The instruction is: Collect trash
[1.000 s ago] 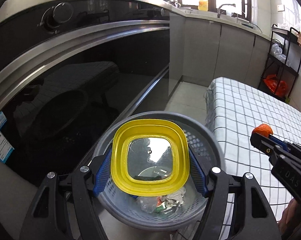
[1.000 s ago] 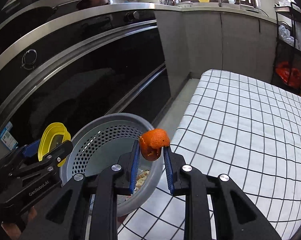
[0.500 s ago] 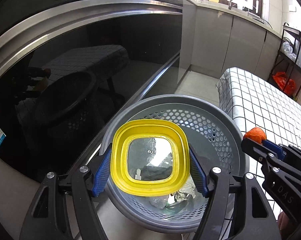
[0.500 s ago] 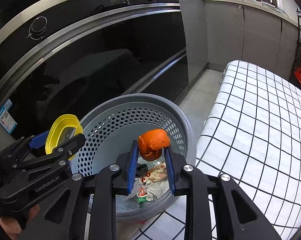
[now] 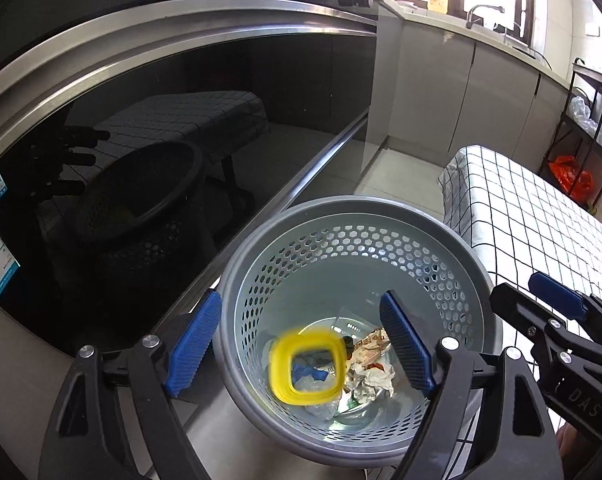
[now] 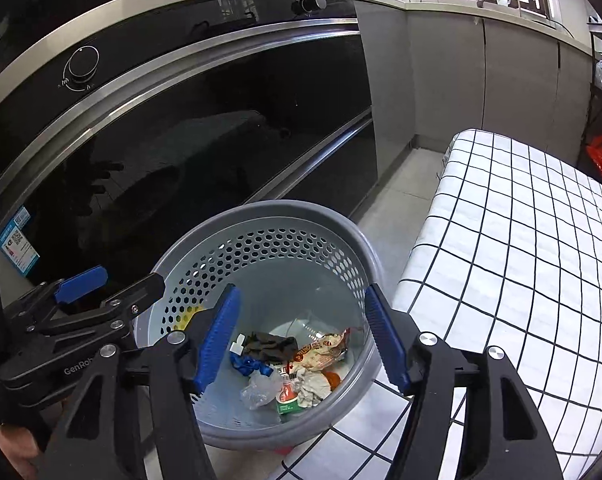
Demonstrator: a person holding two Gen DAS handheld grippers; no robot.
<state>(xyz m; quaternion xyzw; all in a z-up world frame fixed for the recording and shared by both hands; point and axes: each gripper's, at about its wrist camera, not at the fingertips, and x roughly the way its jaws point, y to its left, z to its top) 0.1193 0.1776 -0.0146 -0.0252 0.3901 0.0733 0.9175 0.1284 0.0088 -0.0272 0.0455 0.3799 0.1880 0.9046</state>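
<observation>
A grey perforated trash basket (image 5: 353, 216) stands on the floor beside the table; it also shows in the right wrist view (image 6: 277, 210). My left gripper (image 5: 301, 344) is open and empty above it. A yellow lid (image 5: 307, 368), blurred, is falling inside the basket. My right gripper (image 6: 301, 336) is open and empty over the basket. An orange peel (image 6: 333, 378) lies at the bottom among wrappers, crumpled paper and plastic. The right gripper shows at the right of the left wrist view (image 5: 557, 320); the left gripper shows at the left of the right wrist view (image 6: 89, 300).
A black glass oven front (image 5: 161, 140) with steel trim stands close behind the basket. A table with a white checked cloth (image 6: 521, 260) is to the right. Grey cabinets and a black rack with an orange bag (image 5: 573, 176) stand at the back.
Both grippers have opened. The yellow lid has left the left gripper and drops into the basket. The orange peel has left the right gripper and lies in the basket.
</observation>
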